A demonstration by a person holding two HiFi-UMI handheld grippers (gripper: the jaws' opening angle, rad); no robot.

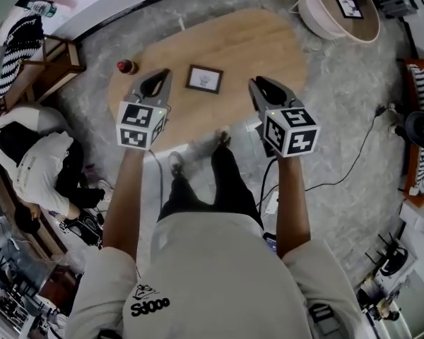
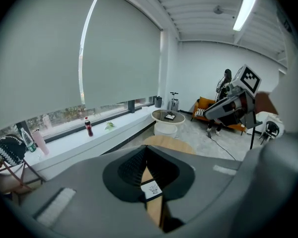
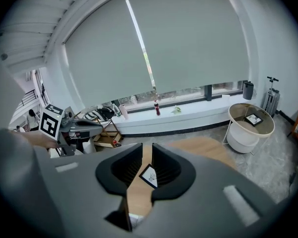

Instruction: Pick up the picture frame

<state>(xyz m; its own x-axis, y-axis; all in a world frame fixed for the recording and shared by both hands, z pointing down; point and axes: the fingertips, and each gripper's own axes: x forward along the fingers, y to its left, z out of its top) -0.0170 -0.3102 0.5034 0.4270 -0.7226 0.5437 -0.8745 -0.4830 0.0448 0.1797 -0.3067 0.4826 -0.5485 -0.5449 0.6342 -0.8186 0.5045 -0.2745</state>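
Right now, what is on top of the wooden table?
A picture frame lies near the middle; a small red thing sits by the left edge. The left hand-held gripper and right hand-held gripper cover parts of the near side, so that is unseen.

Head camera looks steeply down from above the person (image 1: 212, 260) onto the wooden bench (image 1: 261, 44); cameras riding the left tongs (image 1: 164, 73) and right tongs (image 1: 256, 83) sight low along their jaws toward the window (image 3: 188, 92), sharing bench and picture frame (image 1: 203, 78).

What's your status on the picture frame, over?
Left hand-held gripper shut, right hand-held gripper open, both empty. Picture frame flat on table, ahead between them, untouched. Small red object off left, not blocking.
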